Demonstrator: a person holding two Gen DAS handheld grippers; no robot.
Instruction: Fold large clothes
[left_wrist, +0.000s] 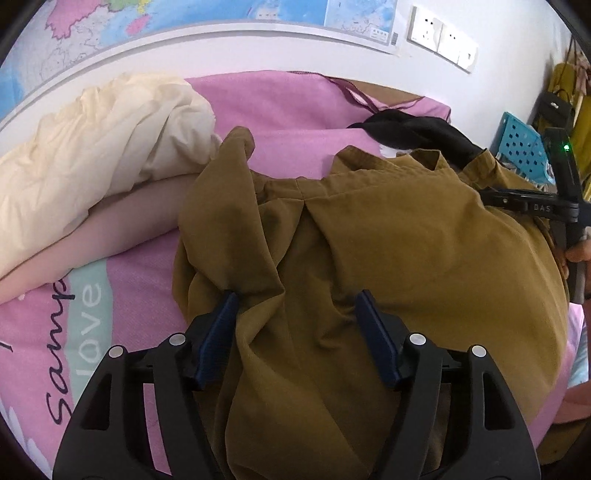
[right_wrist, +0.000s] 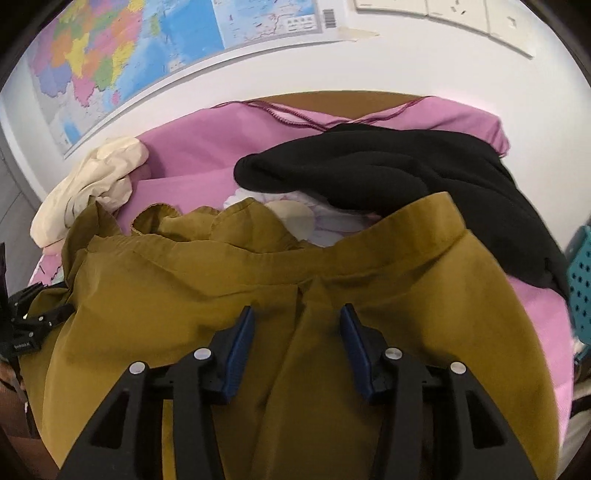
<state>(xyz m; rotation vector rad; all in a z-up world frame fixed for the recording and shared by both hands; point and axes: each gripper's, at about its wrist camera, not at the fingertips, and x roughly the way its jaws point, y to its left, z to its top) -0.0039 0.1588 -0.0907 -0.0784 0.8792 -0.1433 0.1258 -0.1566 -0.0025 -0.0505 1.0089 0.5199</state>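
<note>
A large mustard-brown garment (left_wrist: 406, 240) (right_wrist: 184, 295) lies spread and rumpled on a pink bed sheet (left_wrist: 288, 103) (right_wrist: 192, 155), collar end toward the wall. My left gripper (left_wrist: 297, 299) hangs low over its left part. Its jaws stand wide, a raised ridge of cloth runs between the blue pads (left_wrist: 373, 325), and the left pad's tip sits under a fold. My right gripper (right_wrist: 297, 312) is open just above flatter cloth below the collar seam, with neither pad pressing on it. Each gripper's black body shows at the edge of the other's view.
A black garment (right_wrist: 388, 173) (left_wrist: 413, 129) lies beyond the collar at the back right. Cream bedding (left_wrist: 92, 147) (right_wrist: 85, 192) is heaped at the left. A blue perforated basket (left_wrist: 521, 144) (right_wrist: 581, 277) stands off the right side. A map hangs on the wall behind.
</note>
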